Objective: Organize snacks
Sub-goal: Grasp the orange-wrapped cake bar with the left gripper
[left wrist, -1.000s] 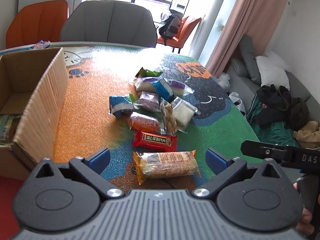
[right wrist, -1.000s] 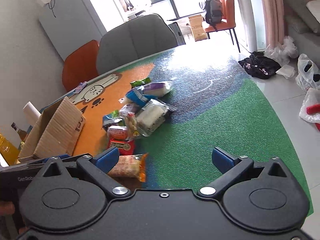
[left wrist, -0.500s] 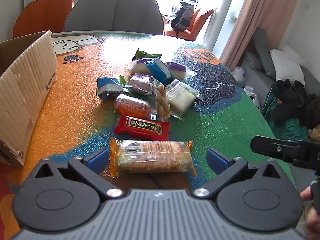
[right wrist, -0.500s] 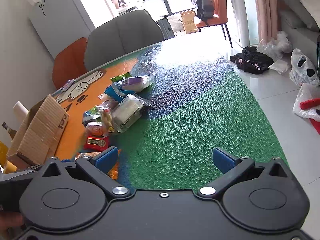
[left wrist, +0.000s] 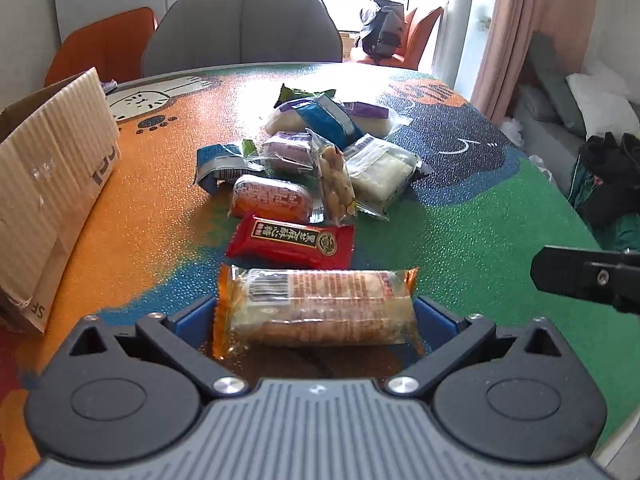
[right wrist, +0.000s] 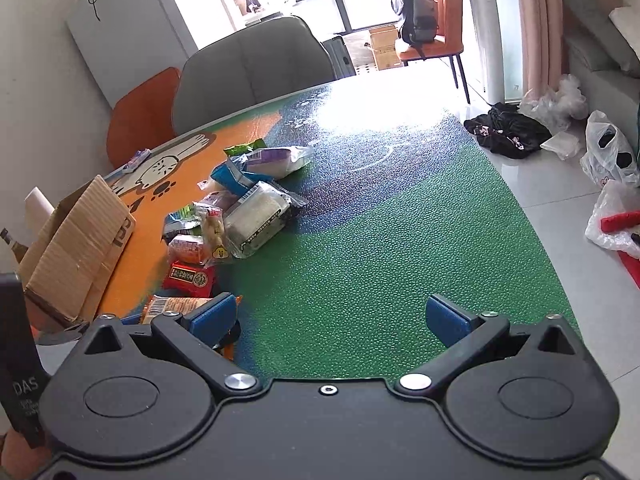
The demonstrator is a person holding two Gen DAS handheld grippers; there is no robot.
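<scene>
A pile of wrapped snacks (left wrist: pixel 320 160) lies mid-table on a colourful mat; it also shows in the right wrist view (right wrist: pixel 236 208). Nearest me is an orange-ended cracker pack (left wrist: pixel 316 312), with a red packet (left wrist: pixel 292 242) just behind it. My left gripper (left wrist: pixel 316 320) is open, its blue pads on either side of the cracker pack's ends, close to the wrapper. My right gripper (right wrist: pixel 328 316) is open and empty over the green part of the mat, to the right of the pile. The cracker pack shows at its left (right wrist: pixel 172 306).
An open cardboard box (left wrist: pixel 52 184) stands on the table's left side; it shows in the right wrist view too (right wrist: pixel 76 248). A grey chair (left wrist: pixel 244 28) and an orange chair (left wrist: pixel 104 48) stand behind the table. The table edge runs along the right.
My left gripper has moved forward and down to the cracker pack, which now sits between its pads. My right gripper has drifted slightly and stays open.
</scene>
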